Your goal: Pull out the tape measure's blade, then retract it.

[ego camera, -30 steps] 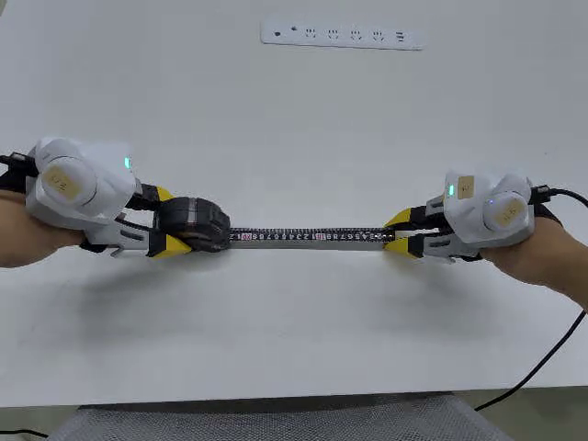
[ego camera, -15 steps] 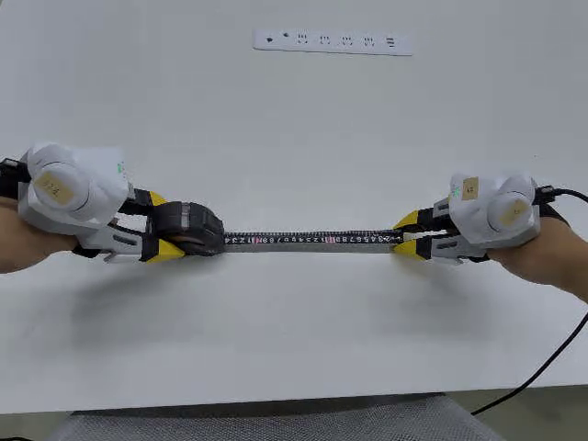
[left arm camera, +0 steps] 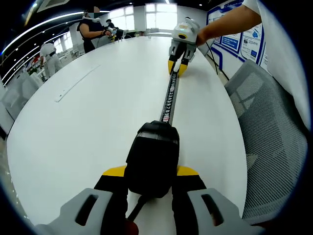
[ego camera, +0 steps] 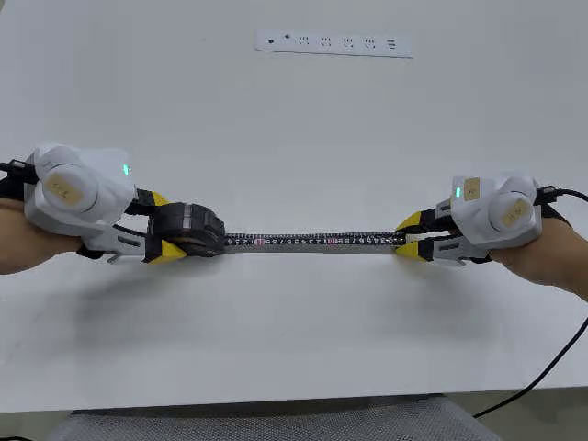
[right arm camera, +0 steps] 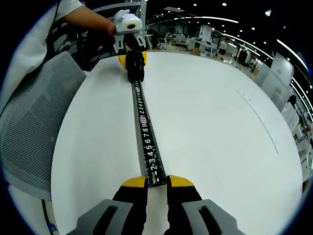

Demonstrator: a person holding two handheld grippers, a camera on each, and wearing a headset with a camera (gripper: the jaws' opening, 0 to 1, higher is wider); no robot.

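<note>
I have the table [ego camera: 276,138] spread across my head view, with the power strip [ego camera: 333,42] lying on it at the far edge, behind everything else. On the near half, the left gripper [ego camera: 163,223] sits at the left and the right gripper [ego camera: 407,235] at the right, well apart, jaws facing each other. The tape measure case [ego camera: 188,230] rests on the table between the left gripper's jaws — the blade [ego camera: 312,241] runs from it rightward along the tabletop, its end caught between the right gripper's jaws. A chair [ego camera: 276,424] stands at the near edge, and a cable [ego camera: 547,363] trails off the table's near right side.
</note>
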